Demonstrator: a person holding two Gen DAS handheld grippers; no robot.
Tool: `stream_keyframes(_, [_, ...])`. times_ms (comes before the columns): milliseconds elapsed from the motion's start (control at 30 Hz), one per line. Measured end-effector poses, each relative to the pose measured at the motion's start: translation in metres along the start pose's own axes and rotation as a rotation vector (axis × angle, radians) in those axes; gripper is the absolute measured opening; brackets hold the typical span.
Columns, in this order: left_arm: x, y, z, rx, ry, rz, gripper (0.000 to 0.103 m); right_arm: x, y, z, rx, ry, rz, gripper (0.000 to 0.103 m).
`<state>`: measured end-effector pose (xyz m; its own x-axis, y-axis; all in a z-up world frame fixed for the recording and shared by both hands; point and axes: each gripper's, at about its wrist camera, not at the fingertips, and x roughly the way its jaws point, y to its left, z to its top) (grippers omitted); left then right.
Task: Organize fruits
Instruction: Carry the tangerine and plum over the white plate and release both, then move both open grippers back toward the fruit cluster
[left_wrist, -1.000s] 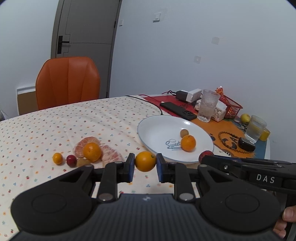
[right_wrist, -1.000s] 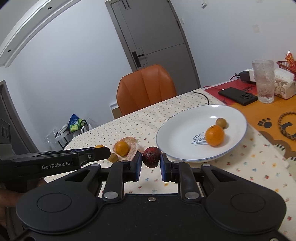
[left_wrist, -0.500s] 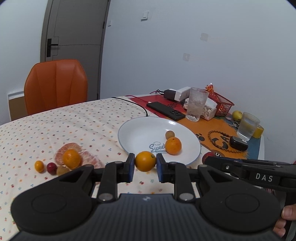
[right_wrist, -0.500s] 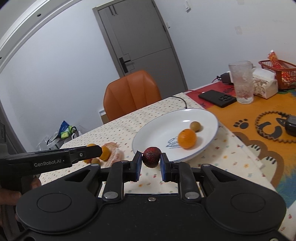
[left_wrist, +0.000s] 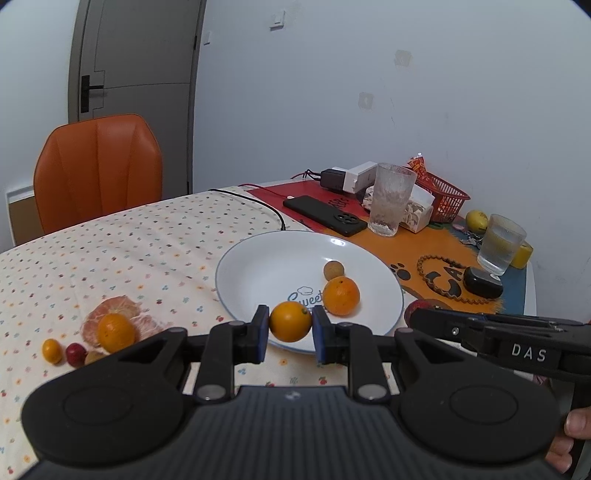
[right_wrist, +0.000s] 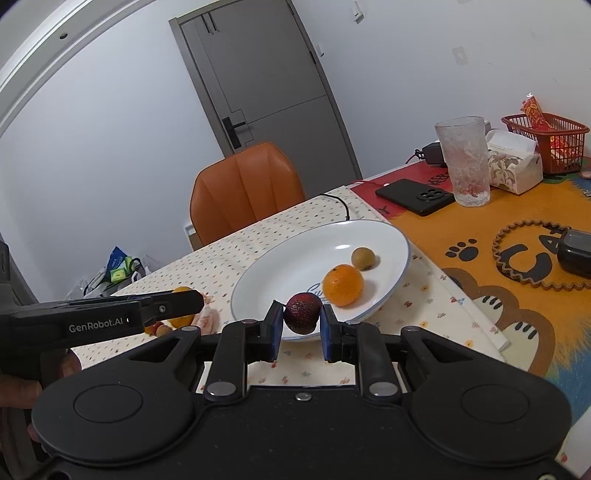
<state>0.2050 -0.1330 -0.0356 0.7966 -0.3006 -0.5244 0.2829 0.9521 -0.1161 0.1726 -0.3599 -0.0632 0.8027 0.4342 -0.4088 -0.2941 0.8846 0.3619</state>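
Left gripper (left_wrist: 290, 334) has its jaws clamped snug on a small orange (left_wrist: 290, 320), which sits low in the middle of the left wrist view, right over the near rim of the white plate (left_wrist: 266, 273). Right gripper (right_wrist: 302, 330) is doing the same thing with a dark red plum-like fruit (right_wrist: 302, 312), jaws pressed tight on both sides, also hanging just at the plate's near edge at the bottom centre of its view.

On the plate there's already a second orange (left_wrist: 341, 296) and, just behind it, a little brown longan-looking fruit (left_wrist: 333, 270).

Over at lower left of the left wrist view, on the dotted tablecloth (left_wrist: 129, 243), are a peeled citrus (left_wrist: 110, 319) with another orange (left_wrist: 115, 331) resting on it, plus a tiny orange fruit (left_wrist: 51, 350) and a small red one (left_wrist: 75, 353) beside it.

Further back on the tabletop, upper right: a black phone (left_wrist: 325, 219), a frosted glass (left_wrist: 390, 199) and a red basket (left_wrist: 445, 201). An orange chair (left_wrist: 98, 166) stands behind the tabletop at left.
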Motion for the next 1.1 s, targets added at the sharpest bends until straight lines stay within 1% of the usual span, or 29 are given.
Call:
stream_keyframes(433, [0.042,-0.013,0.007,0.029,0.042,-0.017,0.023,0.02,-0.021,0.009,0.025,0.006,-0.009,0.02])
stream_keyframes(633, [0.057,-0.014,0.008,0.026,0.063,-0.022,0.023,0.027,-0.026,0.012,0.029,0.017,-0.012,0.02])
stream_keyframes(733, [0.058,-0.011,0.01,0.007,0.07,-0.019,0.023,0.03,-0.029,0.015,0.037,0.014,-0.014,0.02])
stream_keyframes(767, [0.058,-0.009,0.01,0.004,0.065,-0.018,0.027,0.031,-0.03,0.015,0.04,0.014,-0.014,0.02])
stream_keyframes(900, [0.053,-0.003,0.011,0.0,0.06,-0.005,0.027,0.037,-0.032,0.015,0.05,0.02,-0.012,0.02])
stream_keyframes(1033, [0.051,0.004,0.011,-0.007,0.083,0.017,0.028,0.041,-0.027,0.014,0.039,0.023,-0.007,0.02])
stream_keyframes(1100, [0.047,0.007,0.011,0.002,0.081,0.021,0.033,0.043,-0.025,0.015,0.035,0.029,0.0,0.02])
